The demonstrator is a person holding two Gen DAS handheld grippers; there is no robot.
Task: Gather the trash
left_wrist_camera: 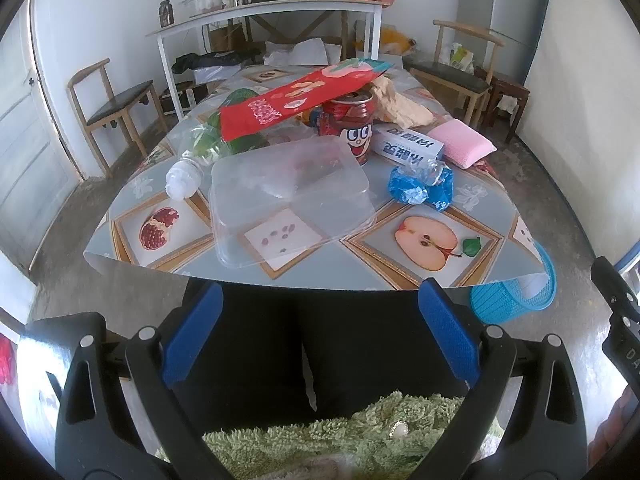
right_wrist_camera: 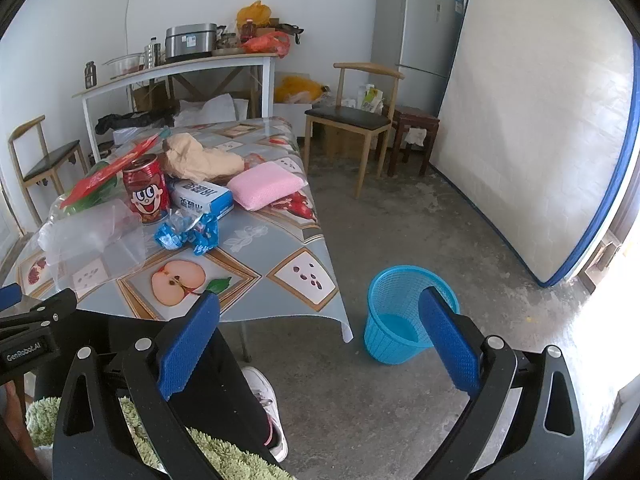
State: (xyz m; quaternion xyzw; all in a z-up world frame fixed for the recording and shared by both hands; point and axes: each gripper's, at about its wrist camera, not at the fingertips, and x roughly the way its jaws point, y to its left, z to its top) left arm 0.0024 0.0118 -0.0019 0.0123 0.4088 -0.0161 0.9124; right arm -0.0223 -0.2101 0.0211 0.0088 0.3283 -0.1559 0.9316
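Observation:
Trash lies on the fruit-print table (left_wrist_camera: 320, 268): a clear plastic box (left_wrist_camera: 288, 196), a clear bottle (left_wrist_camera: 188, 172), a red snack bag (left_wrist_camera: 296, 100), a red can (left_wrist_camera: 352, 124), a crumpled blue wrapper (left_wrist_camera: 422, 184), a blue-white carton (left_wrist_camera: 408, 146), crumpled brown paper (left_wrist_camera: 404, 106) and a pink sponge (left_wrist_camera: 464, 142). A blue basket (right_wrist_camera: 404, 316) stands on the floor right of the table. My left gripper (left_wrist_camera: 320, 332) is open and empty, below the table's near edge. My right gripper (right_wrist_camera: 318, 340) is open and empty, above the floor beside the basket.
Wooden chairs stand at the left (left_wrist_camera: 112, 108) and right (right_wrist_camera: 352, 120) of the table. A white side table (right_wrist_camera: 176, 72) with kitchenware is at the back. A fridge (right_wrist_camera: 416, 36) and a leaning mattress (right_wrist_camera: 532, 120) are at the right. The person's legs are under the grippers.

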